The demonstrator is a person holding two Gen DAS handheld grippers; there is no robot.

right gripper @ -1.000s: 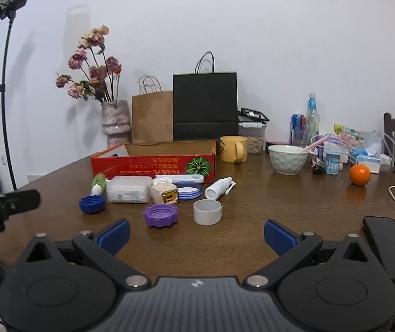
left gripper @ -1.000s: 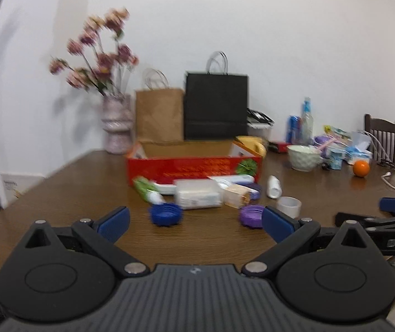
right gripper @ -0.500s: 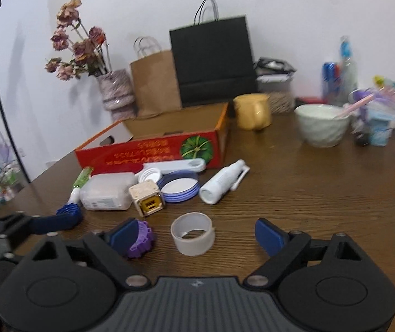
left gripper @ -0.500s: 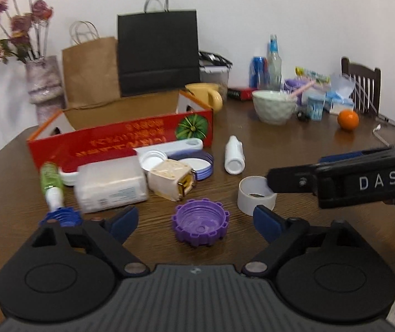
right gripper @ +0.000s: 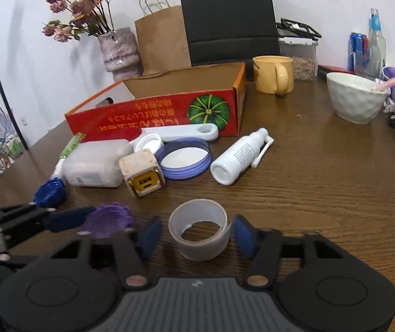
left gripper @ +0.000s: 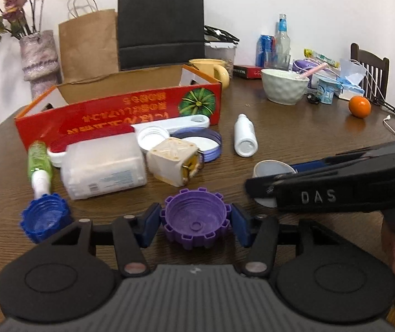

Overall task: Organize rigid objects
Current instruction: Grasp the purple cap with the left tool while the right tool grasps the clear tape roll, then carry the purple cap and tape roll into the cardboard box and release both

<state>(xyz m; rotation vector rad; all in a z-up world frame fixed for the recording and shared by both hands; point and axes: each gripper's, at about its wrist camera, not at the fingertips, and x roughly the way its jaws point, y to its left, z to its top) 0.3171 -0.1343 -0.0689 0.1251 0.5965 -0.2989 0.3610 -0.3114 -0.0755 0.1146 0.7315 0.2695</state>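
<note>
In front of the red box (left gripper: 120,116) on the desk (left gripper: 294,149), my left gripper (left gripper: 196,225) has just been closing around the purple cap (left gripper: 196,225), pads basically touching it. Right view: right gripper (right gripper: 197,233), also just closing, straddles the tape ring (right gripper: 199,232) near that box, left pad not quite touching.

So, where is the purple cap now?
In the left wrist view the purple cap sits low in the middle, open side up on the table, between the left tongs, right of the blue cap.
</note>
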